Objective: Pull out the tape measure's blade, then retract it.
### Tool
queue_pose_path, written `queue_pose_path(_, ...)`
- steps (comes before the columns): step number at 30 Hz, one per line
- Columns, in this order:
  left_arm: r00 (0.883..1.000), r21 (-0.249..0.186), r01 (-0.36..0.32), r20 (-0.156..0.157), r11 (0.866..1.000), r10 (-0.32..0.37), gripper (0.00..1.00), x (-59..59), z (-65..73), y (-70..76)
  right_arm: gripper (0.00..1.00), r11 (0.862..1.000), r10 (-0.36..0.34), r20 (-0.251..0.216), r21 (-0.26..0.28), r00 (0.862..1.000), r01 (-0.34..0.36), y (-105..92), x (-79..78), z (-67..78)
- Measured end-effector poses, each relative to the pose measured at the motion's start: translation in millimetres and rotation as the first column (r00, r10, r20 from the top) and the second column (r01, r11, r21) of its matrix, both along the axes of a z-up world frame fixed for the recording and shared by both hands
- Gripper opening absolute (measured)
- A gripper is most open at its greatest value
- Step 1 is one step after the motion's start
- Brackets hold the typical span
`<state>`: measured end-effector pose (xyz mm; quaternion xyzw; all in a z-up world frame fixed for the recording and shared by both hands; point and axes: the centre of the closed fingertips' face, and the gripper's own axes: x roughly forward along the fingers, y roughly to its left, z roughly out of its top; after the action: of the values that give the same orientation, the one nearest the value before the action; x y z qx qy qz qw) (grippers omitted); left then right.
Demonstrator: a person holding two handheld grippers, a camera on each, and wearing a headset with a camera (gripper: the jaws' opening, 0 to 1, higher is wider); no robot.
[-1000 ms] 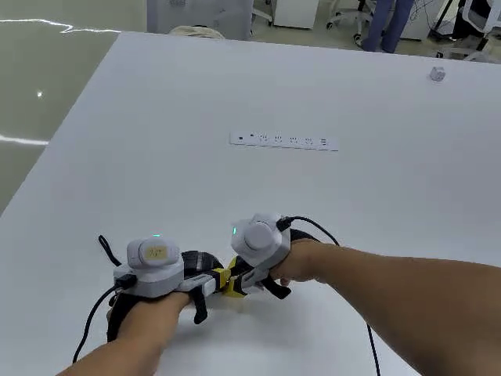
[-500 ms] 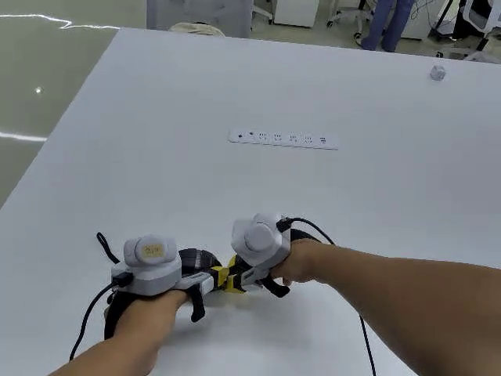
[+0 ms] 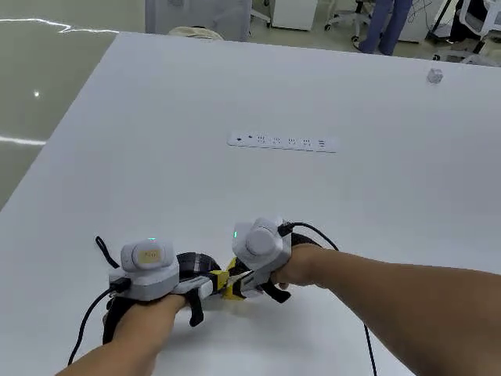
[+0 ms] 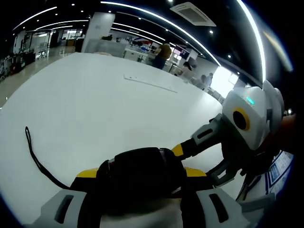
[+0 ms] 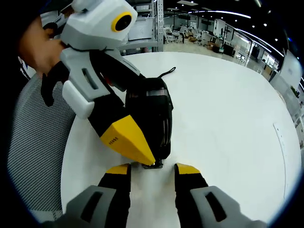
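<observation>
A black tape measure (image 4: 142, 164) sits low on the white table (image 3: 235, 188), with my left gripper (image 4: 141, 177) shut on its case. In the right gripper view the case (image 5: 156, 114) shows beside the left gripper's yellow fingertip (image 5: 127, 140). The blade's small metal hook (image 5: 153, 165) pokes out at the case's near corner. My right gripper (image 5: 153, 172) is open, its two yellow-tipped jaws either side of that hook and not closed on it. In the head view the left gripper (image 3: 210, 282) and right gripper (image 3: 235, 284) meet near the table's front.
A white power strip (image 3: 282, 142) lies mid-table. A small pale object (image 3: 434, 75) rests at the far right. The tape's black wrist strap (image 3: 102, 249) trails left. A black cable (image 3: 325, 236) runs from the right gripper. The table's left edge (image 3: 55, 141) drops to the floor.
The head camera has shifted slightly. Both grippers stay together at the tape measure, with no clear motion of the blade.
</observation>
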<state>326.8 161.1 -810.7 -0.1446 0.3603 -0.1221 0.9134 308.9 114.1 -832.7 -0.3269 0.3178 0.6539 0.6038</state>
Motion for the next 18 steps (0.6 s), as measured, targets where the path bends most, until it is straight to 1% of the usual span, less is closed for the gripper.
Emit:
queue_pose_path(1, 1.0, -0.004, 0.023, -0.004, 1.0, -0.023, 0.64, -0.3, -0.8, -1.0, 0.38, 1.0, -0.013, 0.007, 0.005, 1.0, 0.013, -2.3, 1.7, 3.1)
queue_pose_path(2, 0.998, 0.005, 0.057, -0.007, 0.998, -0.057, 0.64, -2.0, -2.2, -2.1, 0.4, 0.999, -0.034, 0.008, 0.014, 0.999, 0.034, -3.8, 3.9, 6.0)
queue_pose_path(3, 0.992, 0.049, 0.128, -0.008, 0.991, -0.127, 0.64, -5.7, -4.5, -2.0, 0.42, 0.997, -0.074, 0.004, 0.034, 0.997, 0.074, -5.2, 7.2, 10.6)
queue_pose_path(4, 0.991, 0.05, 0.137, -0.005, 0.989, -0.137, 0.65, -6.7, -4.0, -2.6, 0.45, 0.993, -0.105, 0.0, 0.046, 0.994, 0.105, -6.4, 10.2, 13.0)
queue_pose_path(5, 0.987, 0.041, 0.156, 0.026, 0.987, -0.157, 0.67, -4.9, -0.5, -4.8, 0.49, 0.99, -0.133, -0.012, 0.051, 0.991, 0.133, -8.4, 11.3, 14.8)
queue_pose_path(6, 0.986, 0.022, 0.157, 0.058, 0.987, -0.158, 0.72, -3.1, 4.9, -4.2, 0.51, 0.981, -0.18, -0.041, 0.061, 0.983, 0.183, -10.7, 12.1, 17.4)
queue_pose_path(7, 0.985, 0.013, 0.156, 0.067, 0.988, -0.156, 0.76, -3.1, 7.4, -1.5, 0.53, 0.975, -0.207, -0.059, 0.07, 0.977, 0.211, -12.1, 11.7, 19.8)
queue_pose_path(8, 0.984, 0.014, 0.16, 0.074, 0.987, -0.161, 0.81, -3.1, 9.4, 1.5, 0.57, 0.97, -0.223, -0.066, 0.079, 0.973, 0.228, -13.3, 11.8, 22.4)
queue_pose_path(9, 0.982, 0.015, 0.165, 0.085, 0.986, -0.166, 0.83, -2.6, 12.3, 5.8, 0.59, 0.969, -0.227, -0.053, 0.09, 0.973, 0.231, -16.5, 11.8, 25.4)
queue_pose_path(11, 0.981, 0.01, 0.175, 0.087, 0.985, -0.175, 0.85, -3.3, 16.4, 13.7, 0.61, 0.965, -0.239, -0.045, 0.098, 0.97, 0.243, -23.4, 10.0, 27.5)
queue_pose_path(13, 0.977, 0.001, 0.19, 0.097, 0.982, -0.19, 0.87, -4.0, 20.3, 20.1, 0.64, 0.96, -0.255, -0.042, 0.105, 0.966, 0.258, -31.1, 6.8, 30.1)
queue_pose_path(16, 0.971, -0.001, 0.216, 0.11, 0.976, -0.214, 0.9, -6.4, 26.6, 25.5, 0.69, 0.952, -0.282, -0.037, 0.11, 0.959, 0.285, -41.2, 5.8, 32.4)
queue_pose_path(18, 0.96, 0.021, 0.241, 0.139, 0.97, -0.242, 0.93, -8.9, 35.9, 29.2, 0.72, 0.942, -0.311, -0.032, 0.119, 0.95, 0.312, -50.6, 5.5, 36.5)
